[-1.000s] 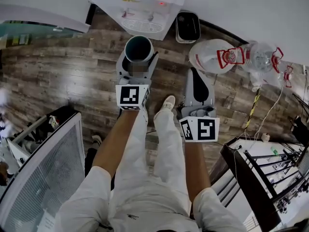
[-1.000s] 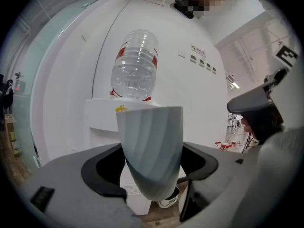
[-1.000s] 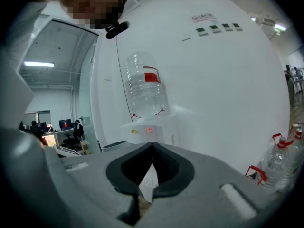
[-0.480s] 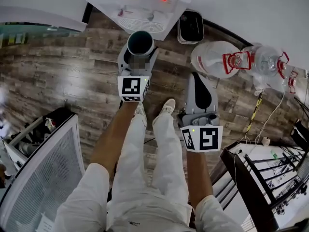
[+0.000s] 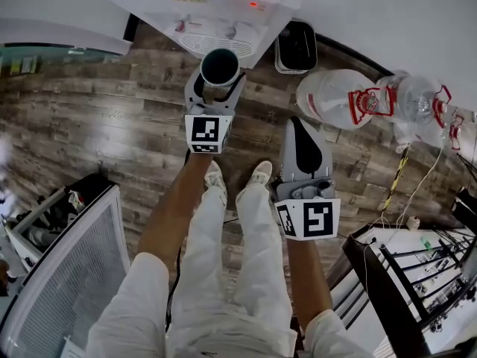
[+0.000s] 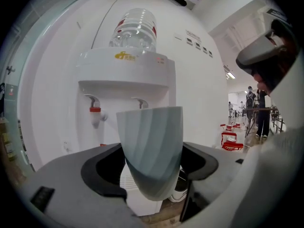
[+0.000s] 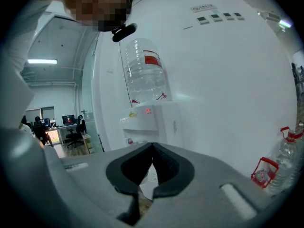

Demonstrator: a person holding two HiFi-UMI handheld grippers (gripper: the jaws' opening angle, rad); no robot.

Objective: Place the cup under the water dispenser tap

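Left gripper (image 5: 215,86) pinches upright cup (image 6: 151,151); tap (image 6: 139,102) lies just above and beyond its rim, frame centre. Right gripper (image 5: 300,127) pressed together (empty), farther back.

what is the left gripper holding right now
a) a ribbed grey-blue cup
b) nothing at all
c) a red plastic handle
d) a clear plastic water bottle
a: the left gripper has its fingers closed on the ribbed grey-blue cup, held upright in front of the white water dispenser.
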